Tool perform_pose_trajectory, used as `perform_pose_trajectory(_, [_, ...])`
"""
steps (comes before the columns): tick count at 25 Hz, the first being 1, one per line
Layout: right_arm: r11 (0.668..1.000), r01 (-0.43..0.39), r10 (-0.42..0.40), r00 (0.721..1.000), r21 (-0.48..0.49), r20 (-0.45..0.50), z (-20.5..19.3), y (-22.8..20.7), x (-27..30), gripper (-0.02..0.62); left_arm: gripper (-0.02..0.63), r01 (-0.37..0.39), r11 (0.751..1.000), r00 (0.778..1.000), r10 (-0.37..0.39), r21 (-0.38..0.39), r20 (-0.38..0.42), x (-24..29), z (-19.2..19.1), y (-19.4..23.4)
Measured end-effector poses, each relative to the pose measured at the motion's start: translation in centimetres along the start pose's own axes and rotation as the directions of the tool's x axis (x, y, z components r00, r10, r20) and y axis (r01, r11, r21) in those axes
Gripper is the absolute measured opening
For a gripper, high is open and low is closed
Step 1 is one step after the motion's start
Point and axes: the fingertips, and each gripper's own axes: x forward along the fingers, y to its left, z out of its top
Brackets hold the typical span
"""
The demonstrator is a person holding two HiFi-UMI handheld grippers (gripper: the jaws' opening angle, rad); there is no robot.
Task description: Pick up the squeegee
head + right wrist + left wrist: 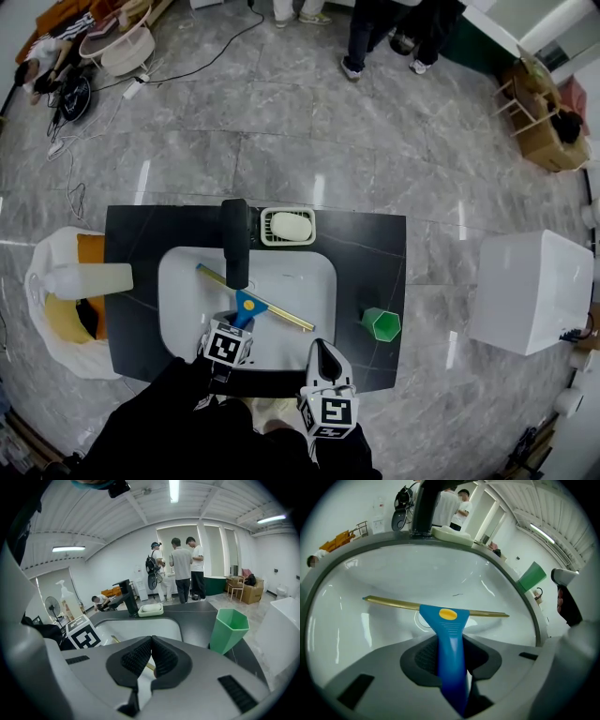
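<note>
- Left gripper (451, 662): jaws closed on the blue handle of the squeegee (448, 620), pads pressing it from both sides. It reaches into the basin from the near edge.
- Right gripper (151, 641): jaw tips together, nothing between them. It is held over the near edge of the counter, right of the left gripper.
- Squeegee: blue handle with a yellow button and a brass-coloured blade bar. It is inside the sink (183, 281), with the bar running diagonally across the white basin just in front of the faucet. Whether the bar rests on the basin bottom cannot be told.
- Faucet (235, 242): black, reaching over the basin from the far rim.
- Soap dish (288, 227): holds a pale bar and sits just right of the faucet base.
- Green cup (382, 324): upright on the dark counter (375, 253), right of the sink.
- Beyond: grey tiled floor with people (375, 28) standing well apart from the counter.
</note>
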Motion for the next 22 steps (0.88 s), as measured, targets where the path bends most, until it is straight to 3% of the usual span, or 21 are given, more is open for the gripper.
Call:
perform_pose_trajectory(10, [0.999,-0.013,0.016,0.997,-0.037,0.069,2.4,-0.1,-4.8,0.015,0.124,-0.016,1.0,0.991,0.017,-0.009,0.136,-5.3,3.3,-3.4])
perform_pose_trajectory(22, [0.996,-0.008,0.023,0.988,-0.093,0.152,4.0,-0.2,-12.3,0.015,0.124,-0.052,0.999,0.963,0.055,-0.015,0.263,-12.1,3.2,-8.0])
